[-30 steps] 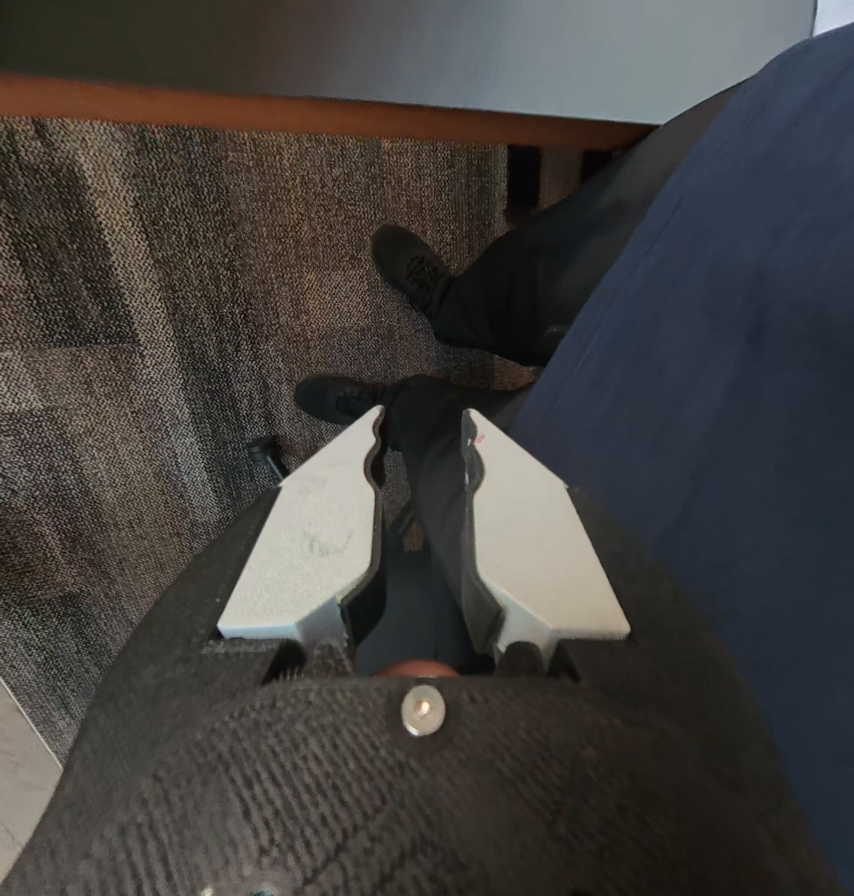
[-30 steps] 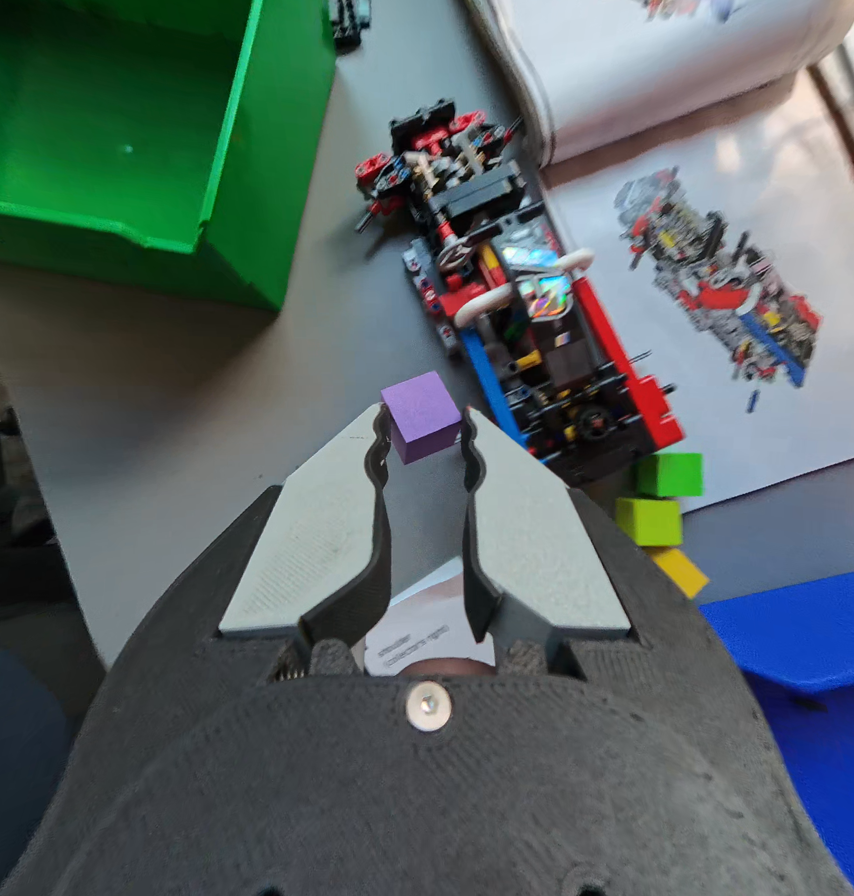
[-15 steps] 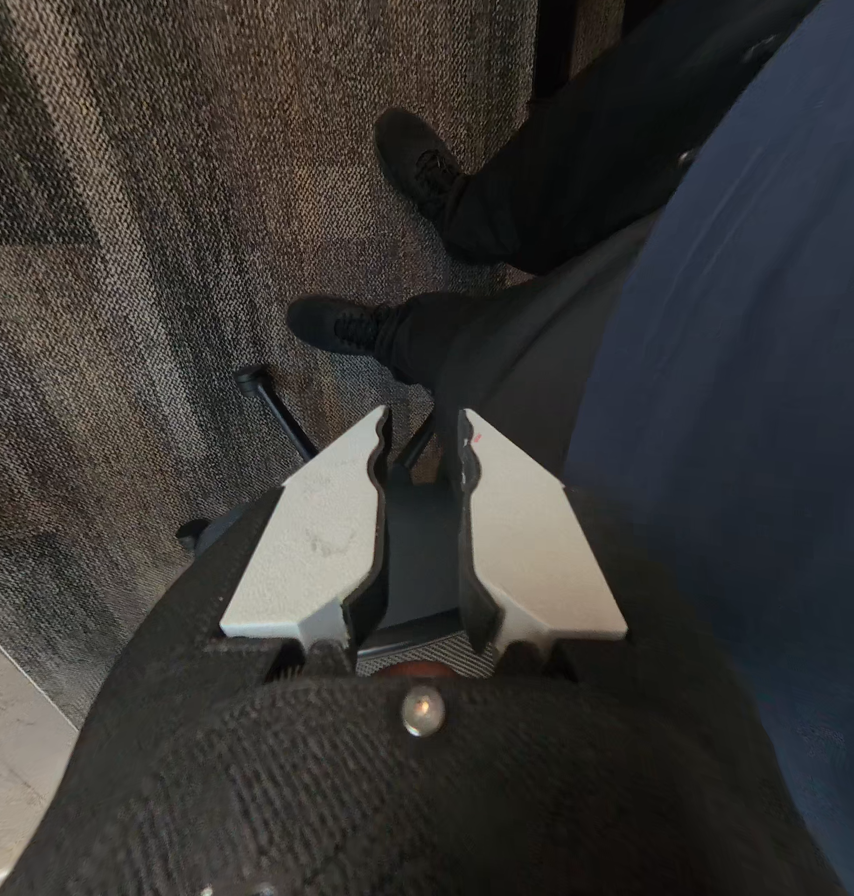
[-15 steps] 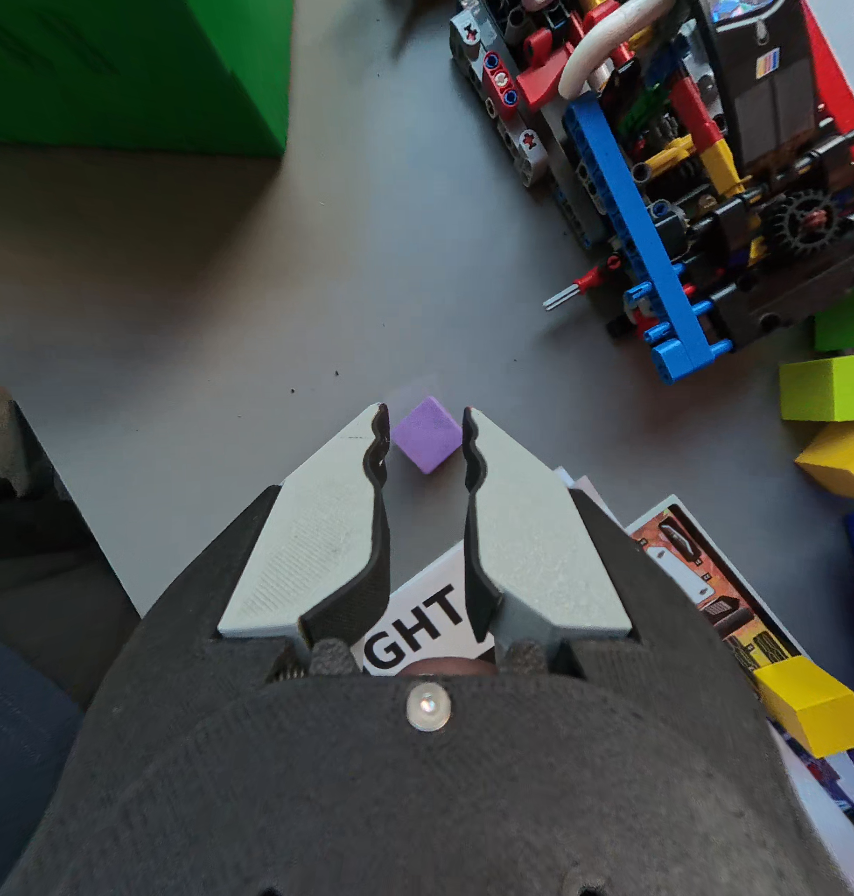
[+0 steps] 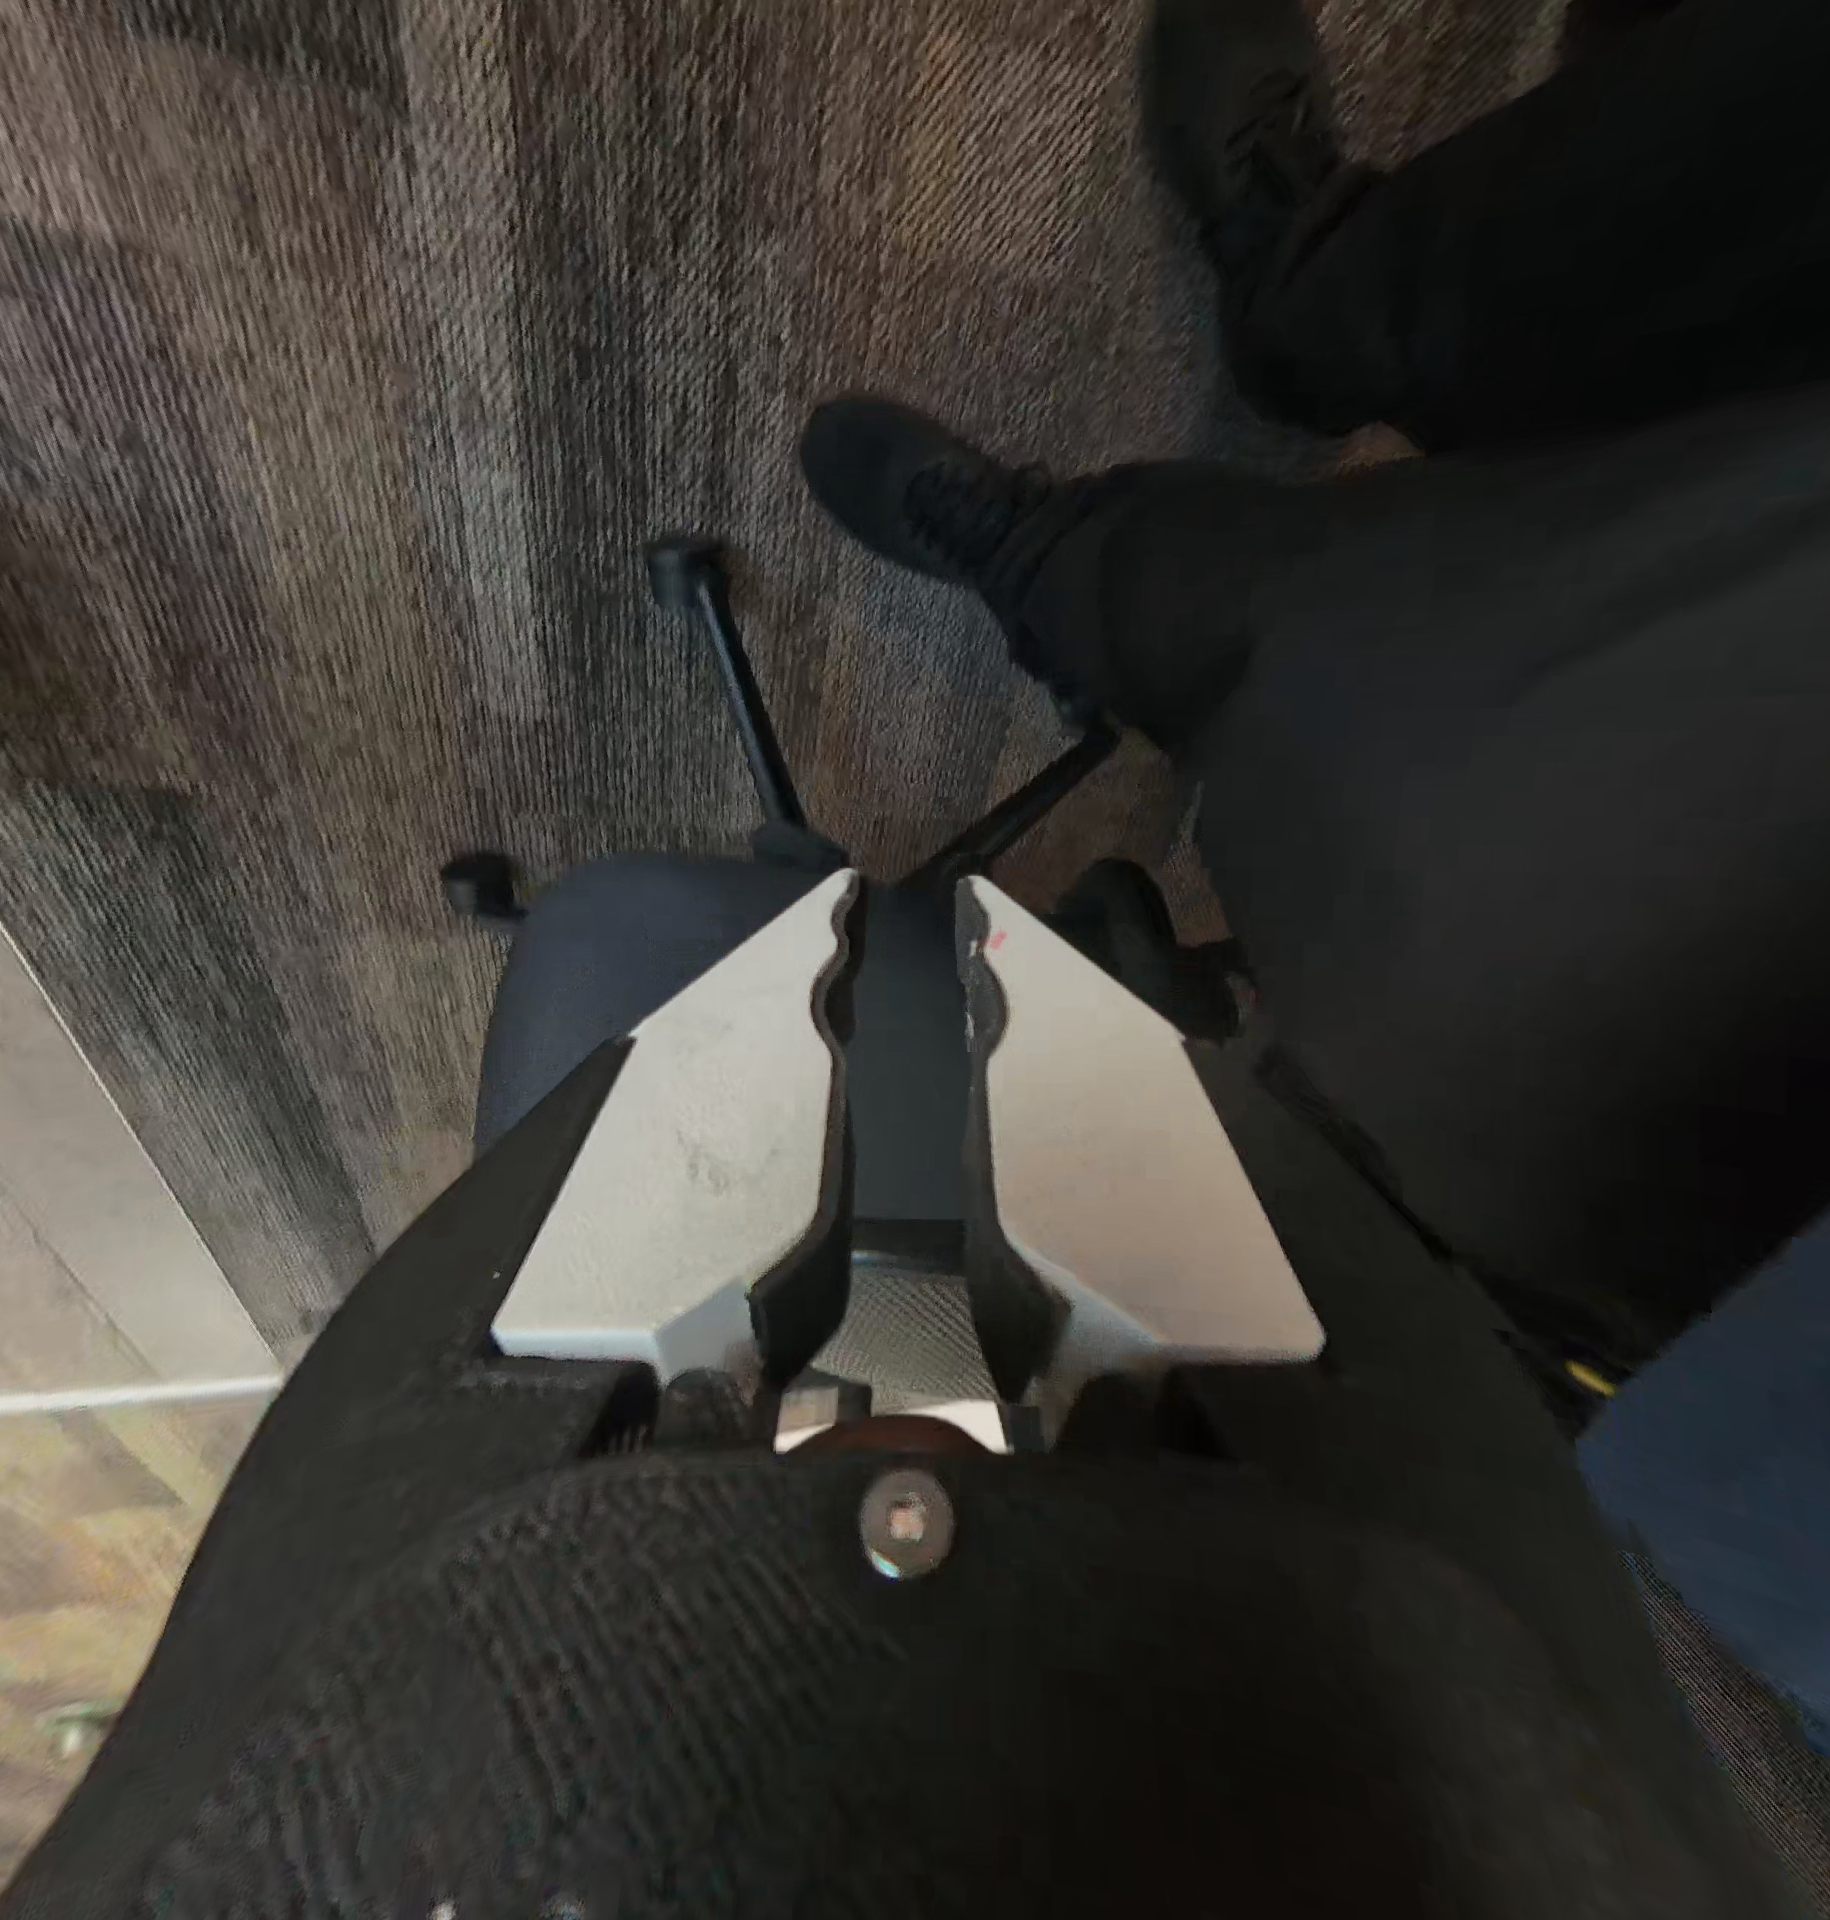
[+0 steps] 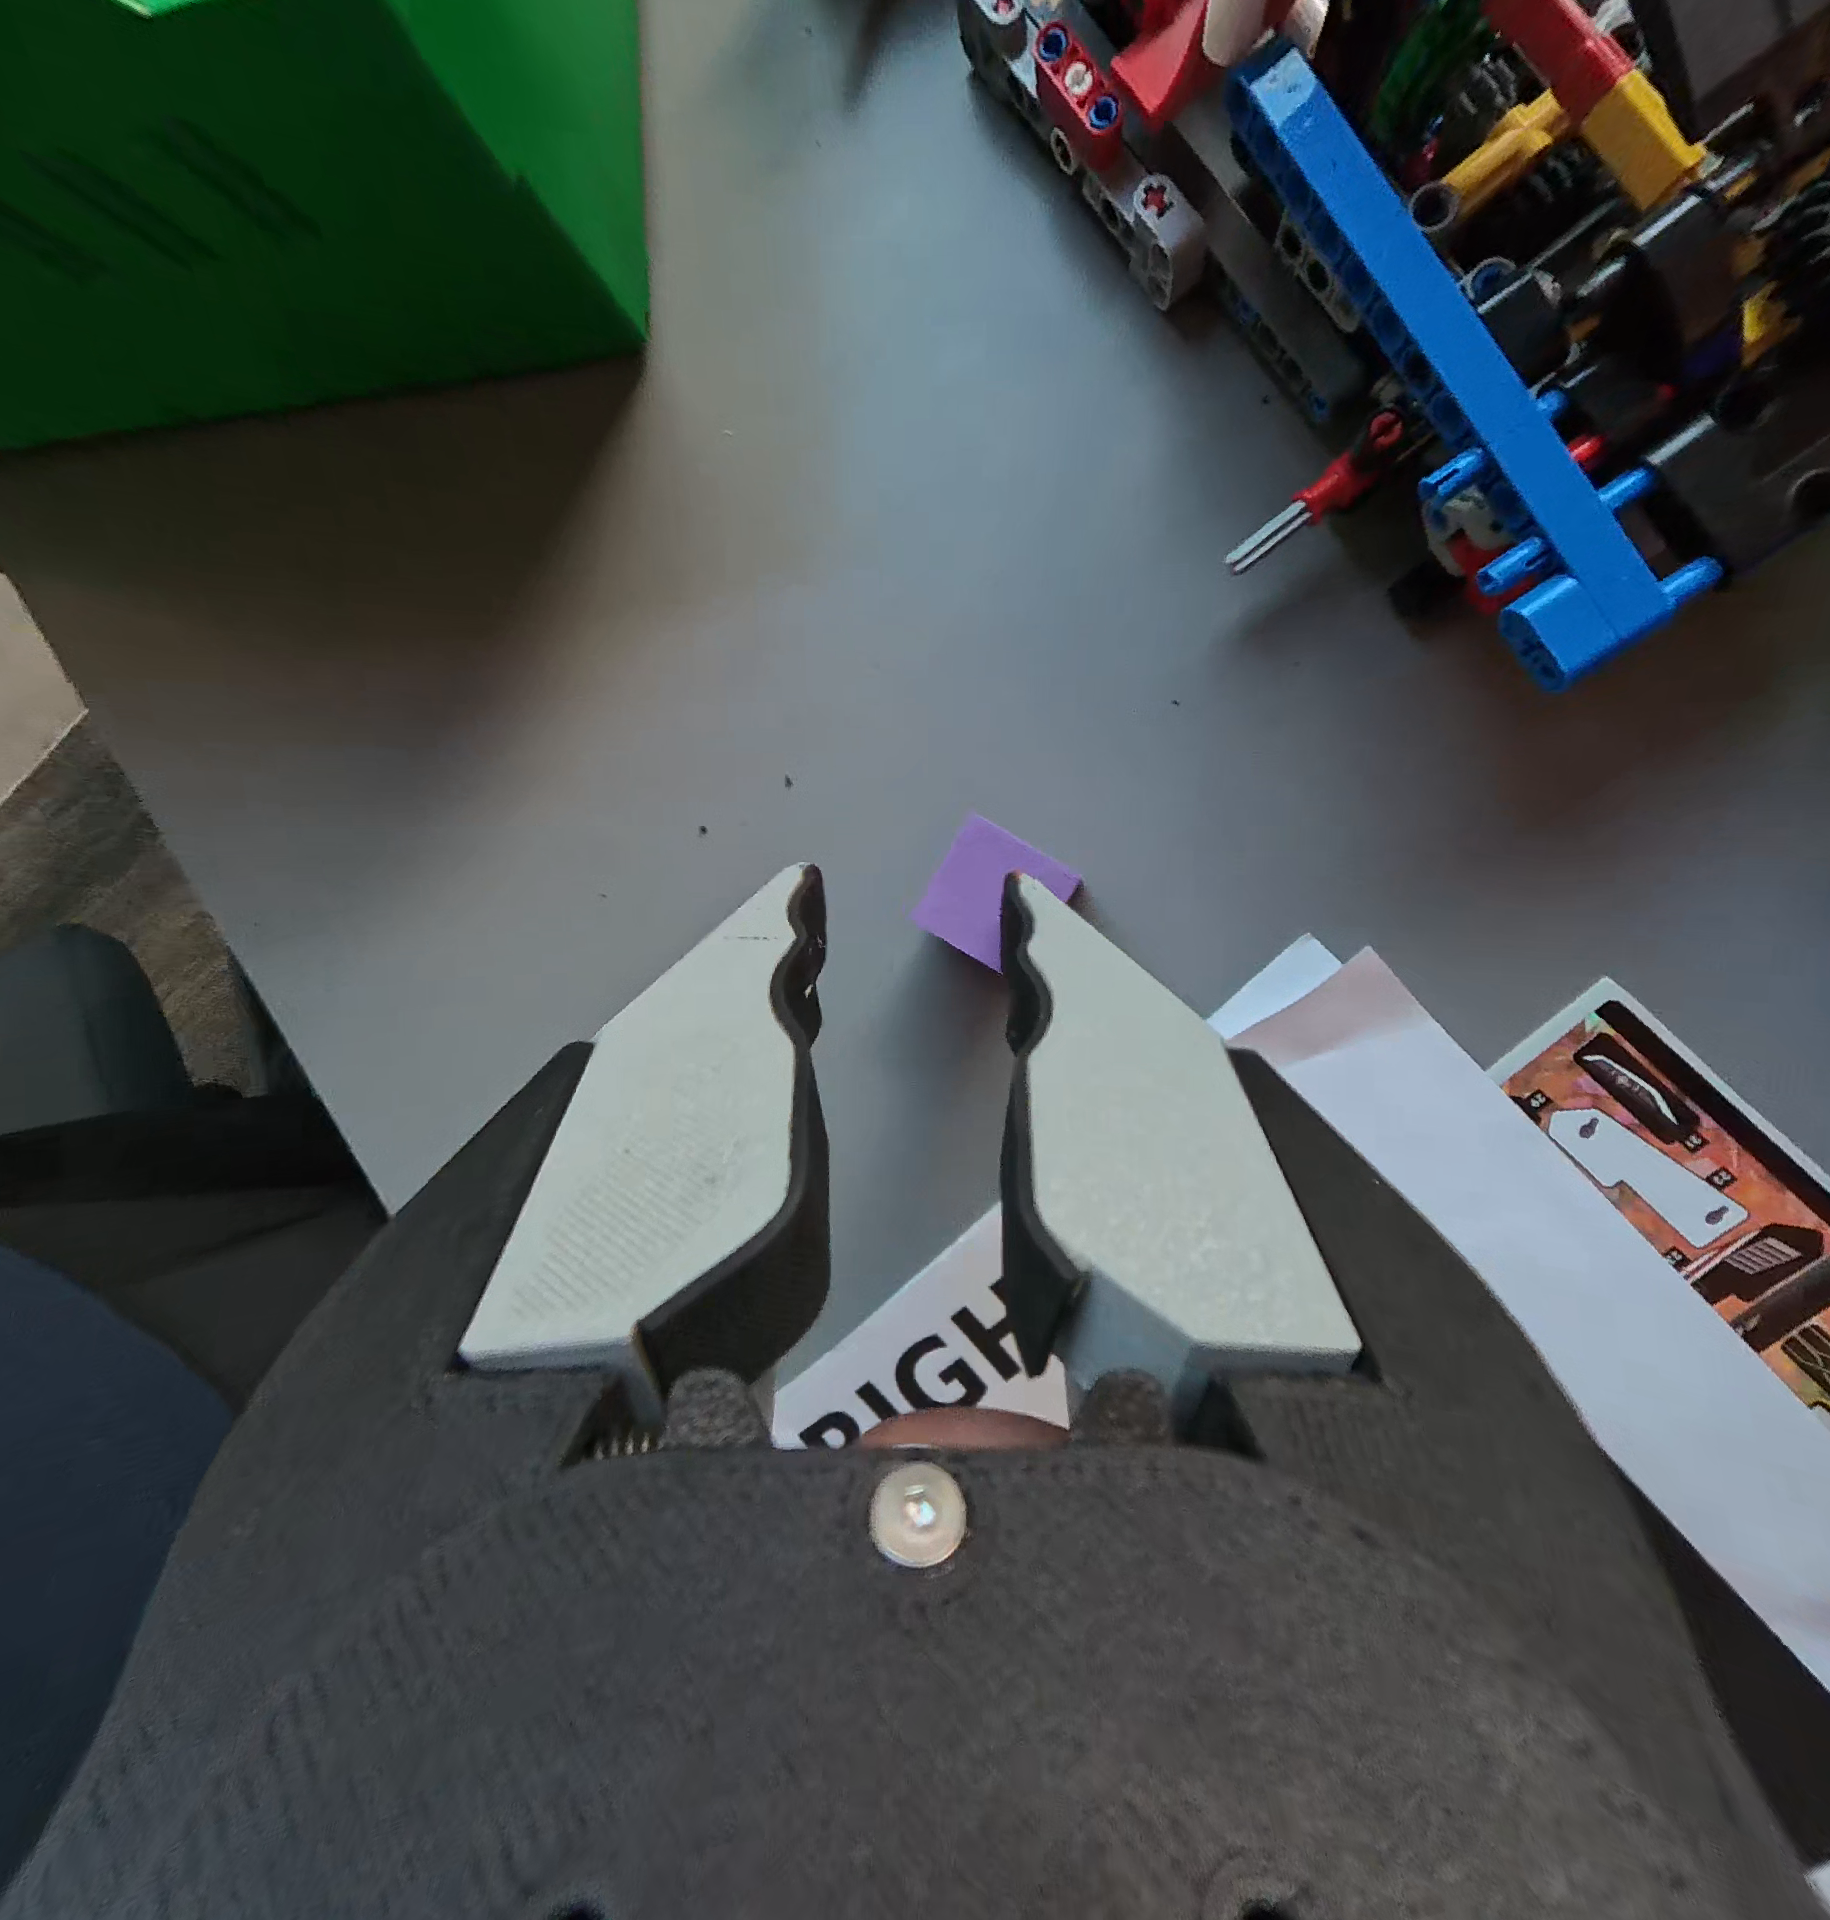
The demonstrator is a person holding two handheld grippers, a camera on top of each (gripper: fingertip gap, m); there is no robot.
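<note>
Right tool (image 6: 911,883): fingers spread, nothing gripped, poised over grey desk (image 6: 838,540). Purple block (image 6: 978,894) lies flat on desk at right fingertip, partly beneath it. Brick-built vehicle (image 6: 1462,312) at 1 o'clock; green bin (image 6: 267,208) at 11 o'clock. Left tool (image 5: 906,894): narrowly parted, bare, above chair seat (image 5: 620,956) and carpet (image 5: 371,416).

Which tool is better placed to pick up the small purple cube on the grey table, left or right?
Right. The right tool hovers open over the grey table, its right fingertip overlapping the small purple cube. The left tool points down at a carpeted floor and chair base, with no cube in view.
</note>
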